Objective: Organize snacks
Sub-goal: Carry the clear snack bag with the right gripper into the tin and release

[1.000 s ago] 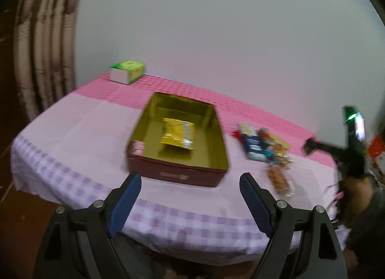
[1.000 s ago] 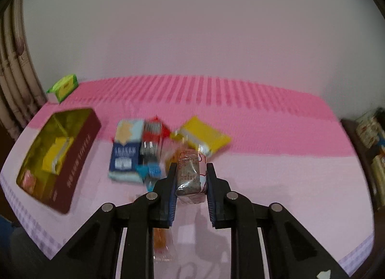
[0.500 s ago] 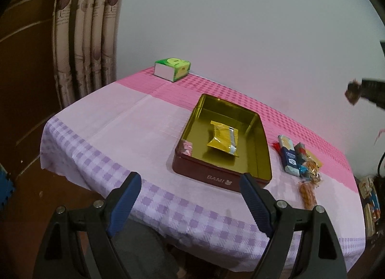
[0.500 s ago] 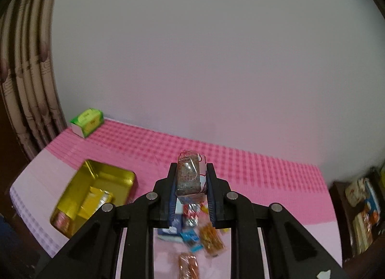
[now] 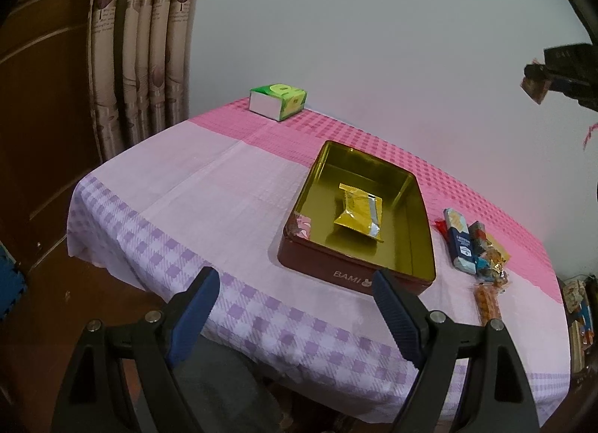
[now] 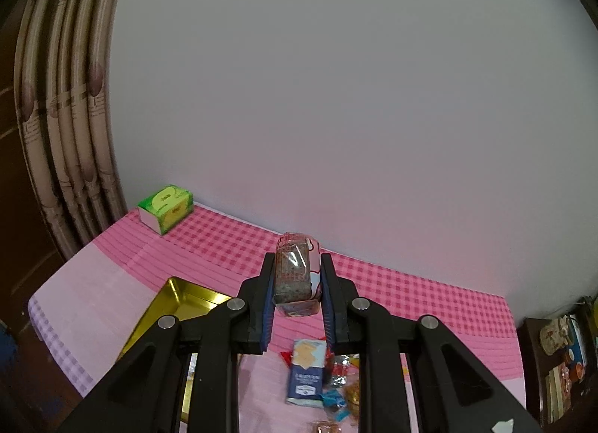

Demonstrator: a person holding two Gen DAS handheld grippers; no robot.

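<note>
One wrapped snack cake is clamped between the blue pads of the right gripper, held up in the air above the table; in the left wrist view that same gripper is seen high at the right edge, with a scrap of wrapper showing at its tip. The left gripper is held with its two fingers wide apart and nothing between them, low at the near edge of the table.

One tin, dark red outside and gold inside, is set on the pink and purple checked cloth. Two packets are counted inside it: one yellow packet lying near the middle of the floor, and one small pink packet tucked in the near left corner. In the right wrist view only the tin's far corner is seen, left of the gripper.

A small cluster of loose snacks is left on the cloth, just right of the tin and apart from it. One blue biscuit packet is made out clearly, also seen in the right wrist view; one orange cracker packet lies nearest the table edge. The others, red, dark and golden, overlap, and their number cannot be told exactly.

One green tissue box stands at the far left corner of the table, well apart from everything else. One patterned curtain hangs behind it.
</note>
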